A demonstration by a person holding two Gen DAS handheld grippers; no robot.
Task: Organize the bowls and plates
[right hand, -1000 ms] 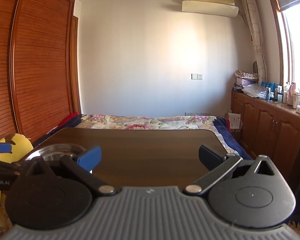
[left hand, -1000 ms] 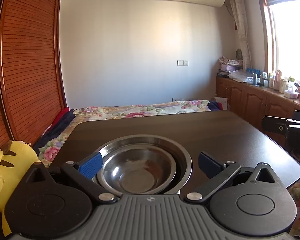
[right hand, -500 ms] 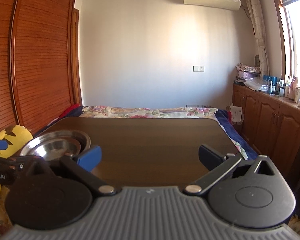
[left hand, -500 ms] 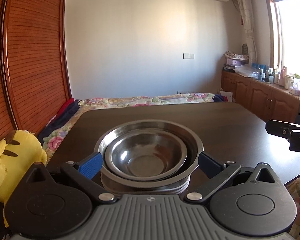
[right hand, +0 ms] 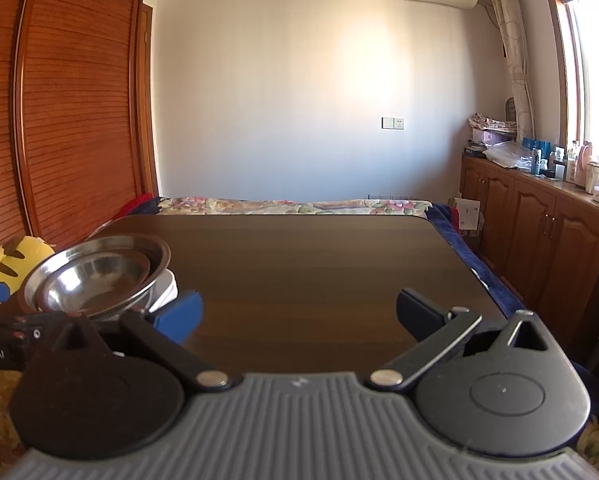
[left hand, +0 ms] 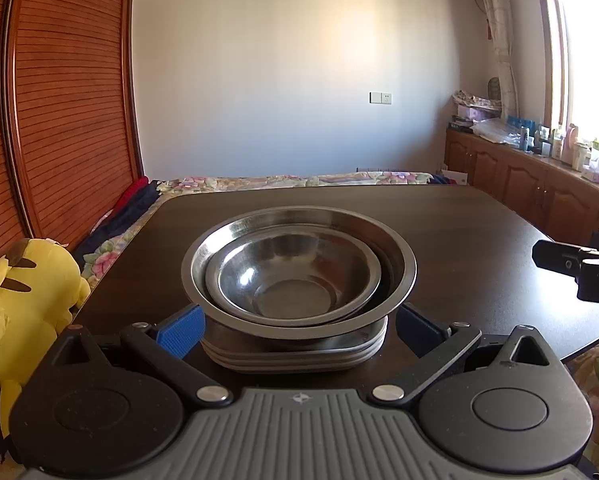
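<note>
We look out along two handheld grippers over a dark wooden table [left hand: 479, 240] in a bedroom. On the table's left part, close to us, sits a stack of dishes: a small steel bowl [left hand: 293, 280] nested inside a larger steel bowl [left hand: 399, 264], and both rest on a short pile of plates [left hand: 299, 354] whose edges show beneath them.

Our left gripper [left hand: 299, 322] is spread wide, its blue-padded fingers [left hand: 179, 330] standing on either side of the plate pile, just beside it. We cannot tell whether the pads touch the plates; nothing is clamped between them.

Our right gripper [right hand: 299, 314] is likewise spread apart and empty, held over the bare middle of the table, well to the right of the stack. From this side the nested bowls appear at the left edge of the view.

A yellow plush toy [left hand: 23, 300] sits off the table's left edge. Beyond the table lies a bed with a floral cover [right hand: 291, 206].
</note>
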